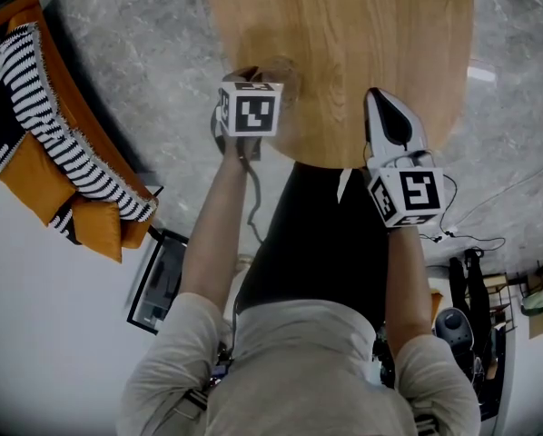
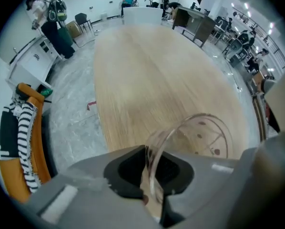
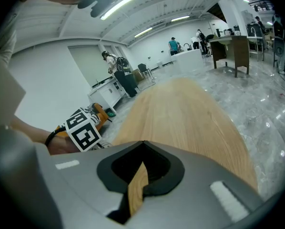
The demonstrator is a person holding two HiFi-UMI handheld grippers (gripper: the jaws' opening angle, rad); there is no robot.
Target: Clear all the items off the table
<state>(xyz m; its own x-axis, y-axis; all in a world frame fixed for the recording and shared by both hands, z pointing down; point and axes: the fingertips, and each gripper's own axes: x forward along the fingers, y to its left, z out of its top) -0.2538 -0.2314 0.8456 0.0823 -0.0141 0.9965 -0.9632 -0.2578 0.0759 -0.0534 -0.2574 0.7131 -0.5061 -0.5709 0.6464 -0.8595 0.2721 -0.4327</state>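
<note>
A clear drinking glass [image 2: 199, 137] with brown specks at its bottom stands near the front left edge of the oval wooden table [image 1: 344, 25]. My left gripper [image 2: 149, 175] points straight down over it, shut on the glass's wall, with the rim running between the two pads. In the head view the marker cube [image 1: 251, 107] hides most of the glass [image 1: 285, 73]. My right gripper [image 1: 373, 96] rests at the table's front edge, to the right of the glass, aimed across the wood. Its jaws [image 3: 142, 144] meet at the tips and hold nothing.
An orange seat with a striped black-and-white cushion [image 1: 44, 143] stands on the floor to the left. A dark framed panel [image 1: 158, 280] leans by my left side, and cables [image 1: 476, 230] lie at the right. A white counter [image 2: 141, 14] and people are far beyond the table.
</note>
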